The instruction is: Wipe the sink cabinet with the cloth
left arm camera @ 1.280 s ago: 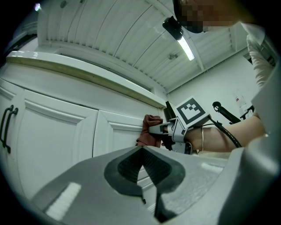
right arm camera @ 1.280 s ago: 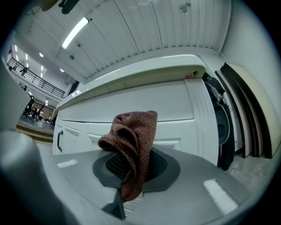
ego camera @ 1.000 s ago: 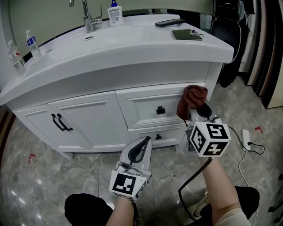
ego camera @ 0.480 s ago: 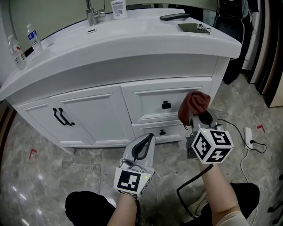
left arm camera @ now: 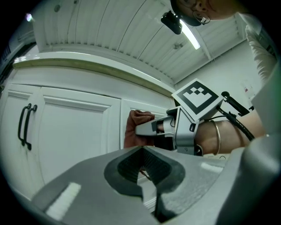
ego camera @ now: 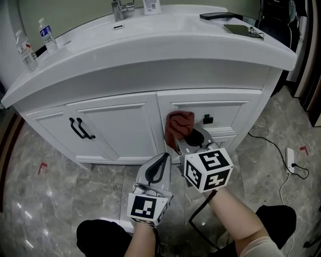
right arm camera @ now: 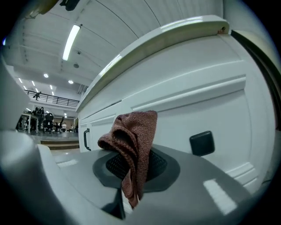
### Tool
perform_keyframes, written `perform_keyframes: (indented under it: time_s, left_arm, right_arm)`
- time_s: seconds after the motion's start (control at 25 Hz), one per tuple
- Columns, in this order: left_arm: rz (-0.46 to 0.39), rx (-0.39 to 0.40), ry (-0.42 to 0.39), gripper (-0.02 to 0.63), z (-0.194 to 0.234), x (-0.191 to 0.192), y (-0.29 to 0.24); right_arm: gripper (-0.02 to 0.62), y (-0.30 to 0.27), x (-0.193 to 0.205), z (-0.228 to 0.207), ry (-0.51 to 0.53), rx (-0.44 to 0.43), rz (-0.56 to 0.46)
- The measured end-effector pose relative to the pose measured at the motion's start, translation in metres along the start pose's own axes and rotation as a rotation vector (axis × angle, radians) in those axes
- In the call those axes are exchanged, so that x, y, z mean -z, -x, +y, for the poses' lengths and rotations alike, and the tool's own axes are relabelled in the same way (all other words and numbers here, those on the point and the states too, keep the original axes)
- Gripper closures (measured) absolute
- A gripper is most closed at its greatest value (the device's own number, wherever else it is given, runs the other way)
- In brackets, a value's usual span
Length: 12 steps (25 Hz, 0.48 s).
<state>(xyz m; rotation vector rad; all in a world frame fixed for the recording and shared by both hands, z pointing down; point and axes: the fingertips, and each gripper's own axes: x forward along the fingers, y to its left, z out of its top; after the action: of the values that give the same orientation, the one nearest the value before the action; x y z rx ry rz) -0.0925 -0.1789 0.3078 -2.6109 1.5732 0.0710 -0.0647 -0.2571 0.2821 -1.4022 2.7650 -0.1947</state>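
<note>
The white sink cabinet (ego camera: 120, 125) fills the middle of the head view, with two doors at the left and drawers at the right. My right gripper (ego camera: 188, 138) is shut on a reddish-brown cloth (ego camera: 179, 126). It holds the cloth against the upper drawer's left end, left of the black knob (ego camera: 208, 119). In the right gripper view the cloth (right arm camera: 134, 140) bunches out of the jaws (right arm camera: 131, 176), close to the drawer front. My left gripper (ego camera: 161, 161) is shut and holds nothing, low in front of the cabinet. From its own view the cloth (left arm camera: 135, 132) shows ahead.
Black door handles (ego camera: 80, 129) sit on the left doors. Two water bottles (ego camera: 26, 50) stand on the countertop's left, a faucet (ego camera: 120, 7) at the back, and flat dark items (ego camera: 243, 30) at the right. A cable and power strip (ego camera: 291, 160) lie on the marble floor at the right.
My right gripper has carried the cloth leftward across the drawer front, from its right end to its left end. The left gripper has stayed about where it was.
</note>
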Motion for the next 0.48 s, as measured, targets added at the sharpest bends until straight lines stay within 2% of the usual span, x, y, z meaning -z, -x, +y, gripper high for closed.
perform_keyframes:
  time_s: [0.12, 0.24, 0.36, 0.48]
  left_arm:
    - [-0.003, -0.023, 0.002, 0.604, 0.015, 0.002, 0.004]
    - [-0.018, -0.039, 0.023, 0.606, 0.027, -0.001, 0.004]
    - [-0.029, -0.045, 0.045, 0.606, 0.032, -0.006, 0.003]
    - [-0.027, -0.030, 0.053, 0.606, 0.026, -0.004, -0.002]
  right_arm:
    - [0.515, -0.013, 0.004, 0.010, 0.008, -0.016, 0.017]
    - [0.514, -0.012, 0.004, 0.007, 0.076, 0.004, 0.015]
    - [0.512, -0.006, 0.004, -0.004, 0.113, 0.043, 0.017]
    - [0.515, 0.003, 0.006, -0.027, 0.087, 0.119, 0.021]
